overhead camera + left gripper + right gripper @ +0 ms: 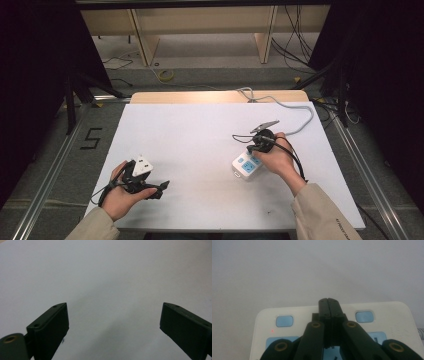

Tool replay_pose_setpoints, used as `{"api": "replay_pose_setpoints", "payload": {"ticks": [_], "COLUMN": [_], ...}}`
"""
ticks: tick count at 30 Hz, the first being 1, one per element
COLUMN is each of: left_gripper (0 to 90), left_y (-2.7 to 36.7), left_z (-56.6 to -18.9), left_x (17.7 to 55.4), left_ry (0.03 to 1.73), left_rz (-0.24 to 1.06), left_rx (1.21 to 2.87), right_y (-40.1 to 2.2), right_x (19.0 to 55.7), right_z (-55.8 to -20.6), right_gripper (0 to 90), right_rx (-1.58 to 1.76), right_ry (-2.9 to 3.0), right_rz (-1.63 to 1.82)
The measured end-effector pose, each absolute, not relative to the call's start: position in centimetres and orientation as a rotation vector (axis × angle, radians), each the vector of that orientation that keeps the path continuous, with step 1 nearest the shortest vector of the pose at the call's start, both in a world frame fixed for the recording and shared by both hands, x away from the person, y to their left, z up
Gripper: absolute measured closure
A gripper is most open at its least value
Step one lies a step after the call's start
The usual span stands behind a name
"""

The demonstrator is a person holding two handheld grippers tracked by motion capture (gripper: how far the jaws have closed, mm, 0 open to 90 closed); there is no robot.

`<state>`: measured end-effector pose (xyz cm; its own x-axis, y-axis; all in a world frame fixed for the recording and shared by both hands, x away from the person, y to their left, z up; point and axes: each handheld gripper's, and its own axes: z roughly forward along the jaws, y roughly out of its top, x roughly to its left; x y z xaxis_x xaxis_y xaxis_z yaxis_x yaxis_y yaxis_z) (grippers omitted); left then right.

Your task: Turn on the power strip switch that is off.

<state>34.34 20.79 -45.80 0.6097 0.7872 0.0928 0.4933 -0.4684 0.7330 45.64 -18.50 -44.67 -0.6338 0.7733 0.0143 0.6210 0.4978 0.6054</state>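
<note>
A white power strip with blue sockets lies on the white table, right of centre. Its grey cable runs to the table's back edge. My right gripper, held in a hand, points down onto the strip's far end. In the right gripper view its jaws are pressed together, so the right gripper is shut with nothing between them, just above the strip. My left gripper rests low at the front left in the other hand. The left gripper stands wide open over bare table.
The strip shows two blue buttons and a small red light. Beyond the table's back edge are a floor with loose cables and wooden shelf legs. Metal rails flank the table.
</note>
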Motion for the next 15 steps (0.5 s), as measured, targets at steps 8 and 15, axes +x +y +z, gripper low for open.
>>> {"api": "replay_pose_setpoints", "payload": {"ticks": [8,15], "left_gripper": [8.3,8.2], "left_y": [20.78,20.76], "left_z": [-45.81,-45.81], "left_x": [34.34,34.33], "left_ry": [1.004,1.004], "left_rz": [0.559,0.559], "left_rx": [2.158,2.159], "right_y": [-18.45,-18.38], "right_x": [45.64,45.66], "right_z": [-44.72,-44.75], "right_gripper": [90.0,90.0], "right_rx": [1.186,1.178], "right_ry": [2.483,2.484], "right_rz": [0.84,0.833]}}
